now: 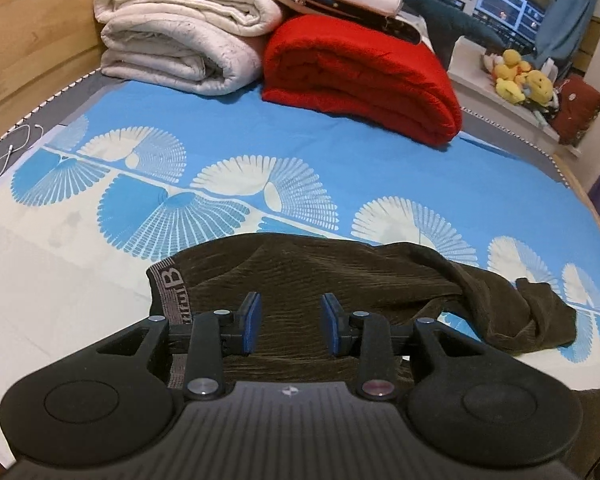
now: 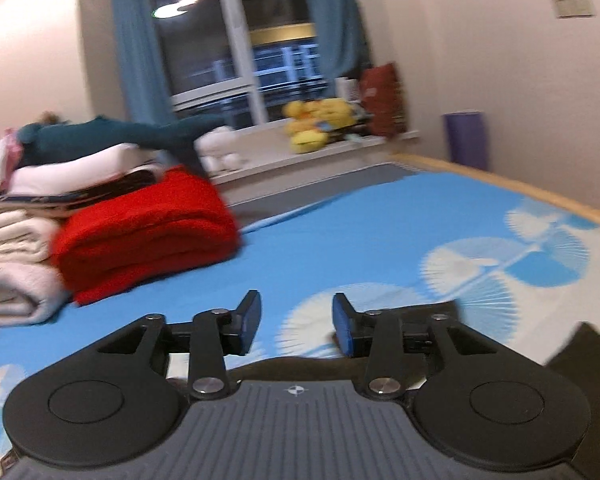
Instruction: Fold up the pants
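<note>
The pants (image 1: 340, 280) look soft and limp — best pinched at the waistband (image 1: 168, 280); left gripper (image 1: 290, 322) and right gripper (image 2: 296, 320) both spread, empty.

The pants (image 1: 308, 280) are a dark olive-brown with a ribbed, wavy texture, plus a grey waistband (image 1: 170, 280) with a big "B" on it. They're on a bed sheet (image 1: 340, 152) that's bright blue up top and cream lower down, covered in fan-shaped prints in the opposite colour. Behind that there's a bright red blanket (image 1: 364, 76), an off-white quilt (image 1: 180, 28), yellow plush toys (image 1: 520, 76) and teal-blue curtains (image 2: 136, 44), and the black grippers have blue pads (image 1: 252, 322).
</note>
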`<move>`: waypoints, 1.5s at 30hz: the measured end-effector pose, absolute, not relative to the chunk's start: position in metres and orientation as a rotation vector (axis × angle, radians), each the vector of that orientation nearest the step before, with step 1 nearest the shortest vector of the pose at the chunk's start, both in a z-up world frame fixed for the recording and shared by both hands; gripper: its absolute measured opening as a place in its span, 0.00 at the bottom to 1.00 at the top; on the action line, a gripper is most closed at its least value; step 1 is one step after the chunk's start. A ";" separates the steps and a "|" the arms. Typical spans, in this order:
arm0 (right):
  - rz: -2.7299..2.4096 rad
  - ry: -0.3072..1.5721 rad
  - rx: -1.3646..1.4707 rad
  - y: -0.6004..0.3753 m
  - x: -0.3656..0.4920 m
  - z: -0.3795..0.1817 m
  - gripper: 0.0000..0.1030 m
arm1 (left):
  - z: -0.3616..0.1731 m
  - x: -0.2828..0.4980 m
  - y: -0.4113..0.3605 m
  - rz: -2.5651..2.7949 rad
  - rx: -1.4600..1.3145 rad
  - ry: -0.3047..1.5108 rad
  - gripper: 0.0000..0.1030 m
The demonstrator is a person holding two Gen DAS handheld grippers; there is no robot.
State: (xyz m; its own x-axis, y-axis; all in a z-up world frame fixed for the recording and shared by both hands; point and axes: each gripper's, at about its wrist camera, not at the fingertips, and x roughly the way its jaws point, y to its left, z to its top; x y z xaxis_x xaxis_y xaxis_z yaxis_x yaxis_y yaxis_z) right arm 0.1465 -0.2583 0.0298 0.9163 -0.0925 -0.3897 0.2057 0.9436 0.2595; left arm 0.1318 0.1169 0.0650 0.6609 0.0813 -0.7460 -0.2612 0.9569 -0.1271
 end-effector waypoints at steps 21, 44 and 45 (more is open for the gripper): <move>-0.191 0.535 0.316 -0.268 0.189 -0.034 0.52 | -0.018 0.178 0.045 0.011 -0.116 0.808 0.26; -0.545 0.668 0.836 -0.439 0.224 -0.128 0.39 | -0.101 0.238 -0.042 -0.082 0.026 0.966 0.41; -0.553 0.675 0.850 -0.443 0.227 -0.133 0.39 | -0.103 0.240 -0.043 -0.080 0.052 0.963 0.44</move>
State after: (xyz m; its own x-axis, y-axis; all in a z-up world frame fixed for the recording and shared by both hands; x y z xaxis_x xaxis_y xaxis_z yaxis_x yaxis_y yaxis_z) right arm 0.2273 -0.4428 -0.1331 0.6643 -0.1728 -0.7273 0.6789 0.5466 0.4903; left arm 0.2397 -0.0432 -0.1027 0.5688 -0.0452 -0.8213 0.0914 0.9958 0.0085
